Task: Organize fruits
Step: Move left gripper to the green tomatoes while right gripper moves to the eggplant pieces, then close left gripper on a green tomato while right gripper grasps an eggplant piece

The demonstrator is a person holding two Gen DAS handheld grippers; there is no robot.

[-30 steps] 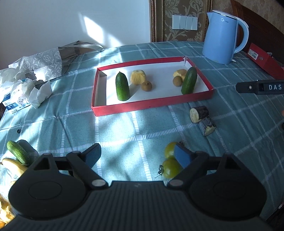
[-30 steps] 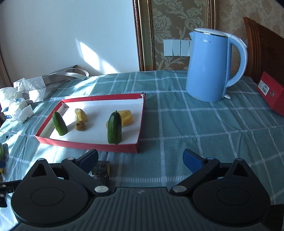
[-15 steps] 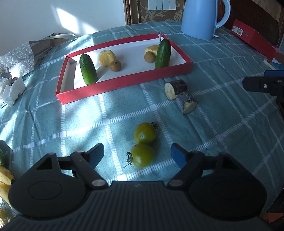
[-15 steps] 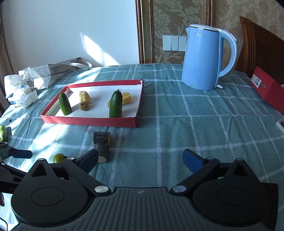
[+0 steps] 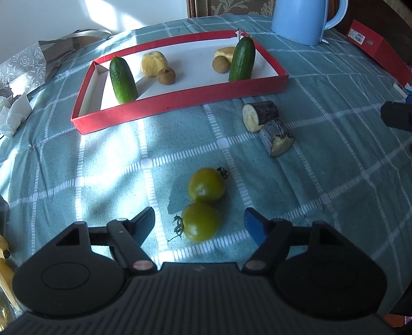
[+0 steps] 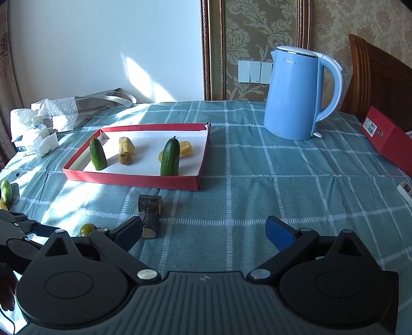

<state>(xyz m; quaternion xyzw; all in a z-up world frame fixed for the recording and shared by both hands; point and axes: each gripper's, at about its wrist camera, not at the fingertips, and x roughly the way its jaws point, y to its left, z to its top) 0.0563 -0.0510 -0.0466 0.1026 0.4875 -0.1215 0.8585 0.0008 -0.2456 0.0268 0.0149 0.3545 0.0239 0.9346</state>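
In the red tray (image 5: 180,100) stand cucumbers (image 5: 123,80); left tool (image 5: 199,223) closing, unladen.

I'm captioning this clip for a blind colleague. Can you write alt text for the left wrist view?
The left gripper is closing around the nearer of two green tomatoes on a checked tablecloth, its pads not yet touching it. Beyond lie two cut dark-skinned pieces and a red tray holding two cucumbers, with a blue kettle behind.

A teal cloth (image 5: 322,159) with a white grid covers the worktop, bearing a red, white-floored tray (image 5: 180,101), dark green cucumbers (image 5: 123,80), yellow-green tomatoes (image 5: 206,184) and a pale blue kettle (image 6: 293,95).
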